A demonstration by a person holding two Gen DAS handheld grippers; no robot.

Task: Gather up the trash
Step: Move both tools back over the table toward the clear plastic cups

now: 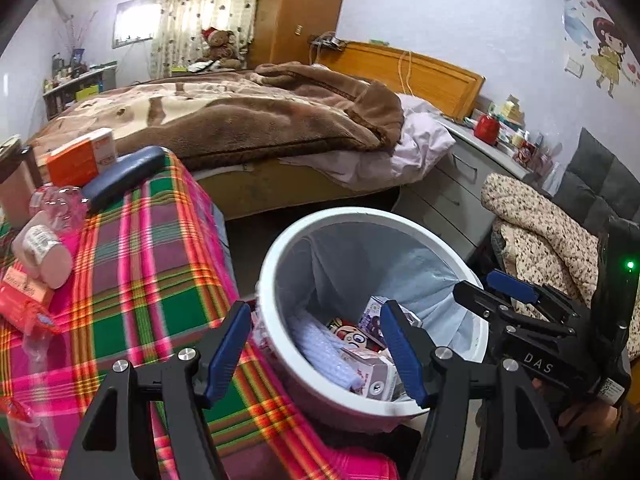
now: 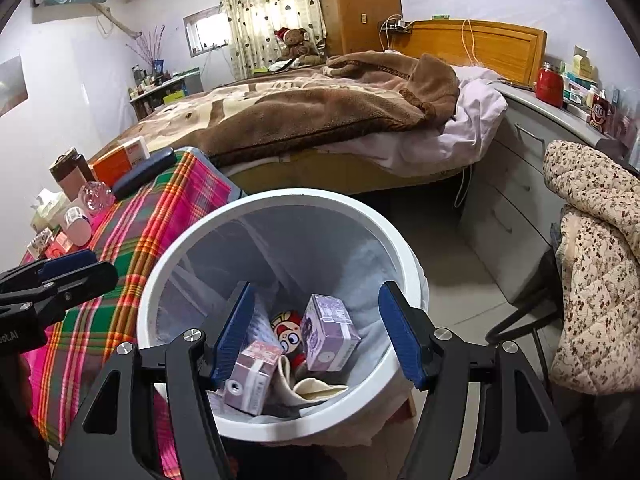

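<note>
Above the white bin (image 2: 280, 216), the right tool (image 2: 316, 340) hangs with fingers apart and empty; cartons (image 2: 330, 332) lie inside. The left tool (image 1: 316, 356), likewise apart, hovers at the bin's rim. A drop seems finished; next, fetch the wrapper (image 1: 24, 300) from the desk (image 1: 132, 264) beside the bin.

One white bin (image 2: 280, 204) stands at the middle, and in it lie two purple cartons (image 2: 330, 334), one cartoon-face wrapper (image 2: 289, 326) and one cream cloth (image 2: 316, 390). On the plaid cloth (image 1: 160, 248), toward nine o'clock, sit one orange box (image 1: 76, 160), one dark case (image 1: 128, 176), one clear bottle (image 1: 60, 200) and one brown cup (image 2: 70, 176). One teddy bear (image 2: 296, 42) sits at twelve o'clock. One red jar (image 2: 549, 86) stands at two o'clock. Two grippers (image 2: 316, 336) are in view, both empty.
</note>
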